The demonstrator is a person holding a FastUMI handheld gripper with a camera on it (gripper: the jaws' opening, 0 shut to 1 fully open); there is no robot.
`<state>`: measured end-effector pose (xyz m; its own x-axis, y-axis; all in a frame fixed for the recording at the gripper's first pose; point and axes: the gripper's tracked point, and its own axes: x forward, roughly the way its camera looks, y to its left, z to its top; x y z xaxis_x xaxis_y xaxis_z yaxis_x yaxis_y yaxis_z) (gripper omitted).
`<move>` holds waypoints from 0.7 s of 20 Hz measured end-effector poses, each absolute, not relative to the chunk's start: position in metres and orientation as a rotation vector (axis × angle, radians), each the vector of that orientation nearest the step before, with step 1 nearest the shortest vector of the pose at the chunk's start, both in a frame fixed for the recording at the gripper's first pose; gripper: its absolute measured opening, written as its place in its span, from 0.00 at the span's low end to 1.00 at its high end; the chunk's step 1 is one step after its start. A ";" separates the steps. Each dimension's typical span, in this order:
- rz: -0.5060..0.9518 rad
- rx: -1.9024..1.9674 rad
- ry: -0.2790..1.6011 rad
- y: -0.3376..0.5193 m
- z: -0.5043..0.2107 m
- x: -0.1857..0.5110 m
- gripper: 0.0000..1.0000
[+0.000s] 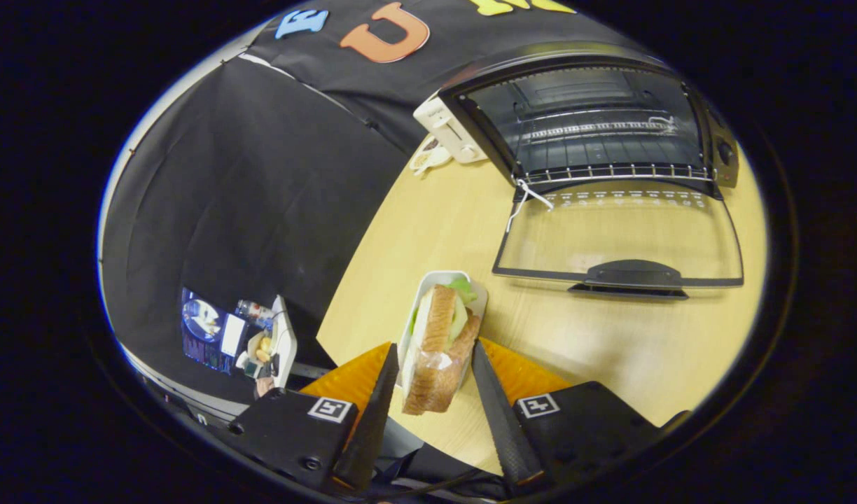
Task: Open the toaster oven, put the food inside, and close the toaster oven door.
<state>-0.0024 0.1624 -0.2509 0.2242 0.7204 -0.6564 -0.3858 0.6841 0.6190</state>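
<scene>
Nearest my camera, two black fingers (pixel 379 392) flank a sandwich (pixel 439 346) in its white tray (pixel 428 287). My gripper (pixel 435 371) looks closed against the tray's sides; I cannot tell how firmly it presses. Tray and sandwich hang over the near part of the wooden table (pixel 610 350). Beyond them the toaster oven (pixel 589 112) stands with its glass door (pixel 617 238) folded flat onto the table, wire rack (pixel 610 171) showing. Beside it sits a white toaster (pixel 446 129).

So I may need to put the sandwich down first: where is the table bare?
Bare wood lies between the sandwich, held in the jaws, and the toaster oven's lowered door, and left of that door. It is crowded by the white toaster.
</scene>
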 end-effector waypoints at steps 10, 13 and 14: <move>0.820 0.517 1.160 0.168 -0.261 0.005 0.48; 0.802 0.564 1.145 0.166 -0.258 0.009 0.41; 0.804 0.574 1.142 0.165 -0.257 0.008 0.41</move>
